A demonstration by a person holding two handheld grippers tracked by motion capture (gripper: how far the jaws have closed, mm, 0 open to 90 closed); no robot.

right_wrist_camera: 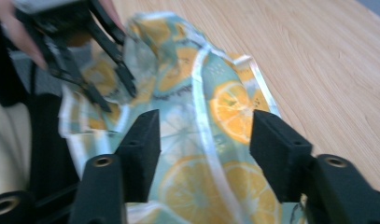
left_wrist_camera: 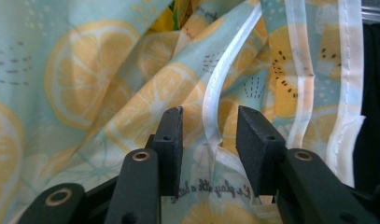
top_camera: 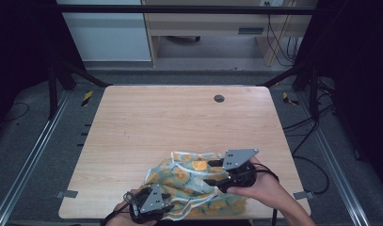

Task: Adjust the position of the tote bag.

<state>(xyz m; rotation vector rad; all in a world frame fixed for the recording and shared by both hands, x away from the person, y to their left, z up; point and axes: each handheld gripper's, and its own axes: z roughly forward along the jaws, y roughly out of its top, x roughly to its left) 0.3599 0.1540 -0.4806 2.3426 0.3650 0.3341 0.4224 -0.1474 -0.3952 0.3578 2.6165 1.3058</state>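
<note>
A crumpled cloth (top_camera: 189, 181) printed with orange and lemon slices on pale blue lies near the front edge of the wooden table (top_camera: 179, 117). My left gripper (top_camera: 169, 206) is at the cloth's front left corner. In the left gripper view it (left_wrist_camera: 208, 135) stands open, with the cloth's white hem (left_wrist_camera: 215, 93) running between its jaws. My right gripper (top_camera: 211, 172) hovers at the cloth's right side, open wide. In the right gripper view it (right_wrist_camera: 204, 135) looks down on the cloth (right_wrist_camera: 229, 107), with the left gripper (right_wrist_camera: 116, 95) beyond it.
A round grey grommet (top_camera: 219, 98) sits in the table near its far edge. Bare wood (right_wrist_camera: 318, 56) stretches beyond the cloth. Black frame posts and cables (top_camera: 316, 117) flank the table, and a wooden desk (top_camera: 203, 28) stands behind it.
</note>
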